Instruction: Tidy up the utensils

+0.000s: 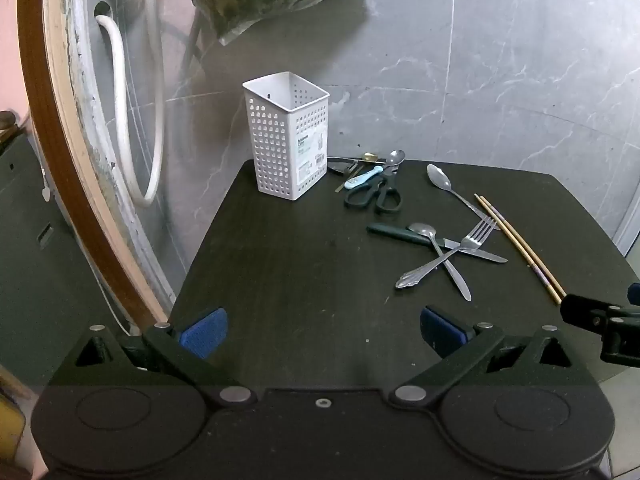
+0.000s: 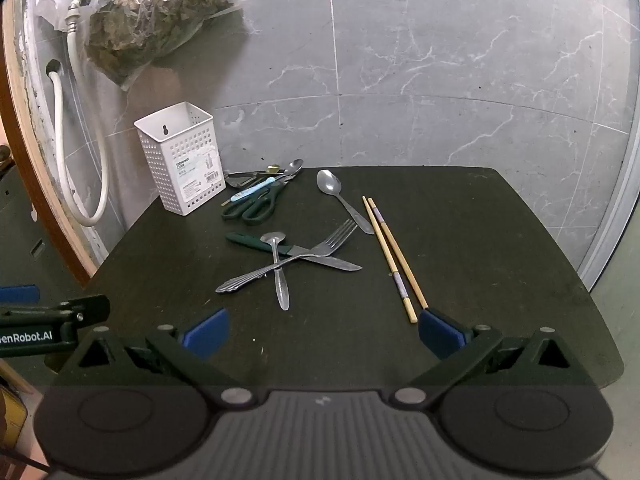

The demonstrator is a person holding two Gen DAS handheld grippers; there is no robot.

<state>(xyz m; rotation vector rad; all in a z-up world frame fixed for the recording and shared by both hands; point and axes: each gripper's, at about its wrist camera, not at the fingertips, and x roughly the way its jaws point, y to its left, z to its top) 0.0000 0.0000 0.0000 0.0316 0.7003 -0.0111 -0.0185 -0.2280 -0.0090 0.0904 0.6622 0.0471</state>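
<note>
Surface (image 2: pixel 480 240): dark, matte, set against a grey marbled tile wall (image 2: pixel 440 60).
Holder (image 2: pixel 180 156): white perforated plastic caddy, upright, empty as far as its open top shows, at the far left corner of the surface; the landmark for all entries below.
Scissors (image 2: pixel 256 204): dark-handled, lying just right of the holder, handles toward the camera.
Small items by the scissors (image 2: pixel 256 190): a pale blue-handled piece lies across the scissors, with a small spoon (image 2: pixel 295 166) and other dark pieces behind; too tangled to tell apart.
Large spoon (image 2: pixel 340 196): right of the holder beyond the scissors, bowl toward the wall, lying alone.
Knife (image 2: pixel 256 242): green handle, blade pointing right, nearer the camera than the holder and to its right.
Fork (image 2: pixel 316 254): lies across the knife blade, tines pointing away to the right.
Teaspoon (image 2: pixel 278 264): crosses the fork and the knife, bowl toward the holder.
Chopsticks (image 2: pixel 394 256): a pale wooden pair, side by side, farthest right of the holder, well apart from it.
Left tongs (image 1: pixel 324 332): spread wide, nothing between the blue pads (image 1: pixel 204 334), over bare surface near the front edge, well short of the holder.
Right tongs (image 2: pixel 324 330): spread wide, holding nothing; the right pad (image 2: pixel 440 332) sits just beside the near ends of the chopsticks.
Hose (image 2: pixel 64 120): white, looped on the wall left of the holder.
Bag (image 2: pixel 152 12): clear plastic, dried leaves inside, hanging above the holder.
</note>
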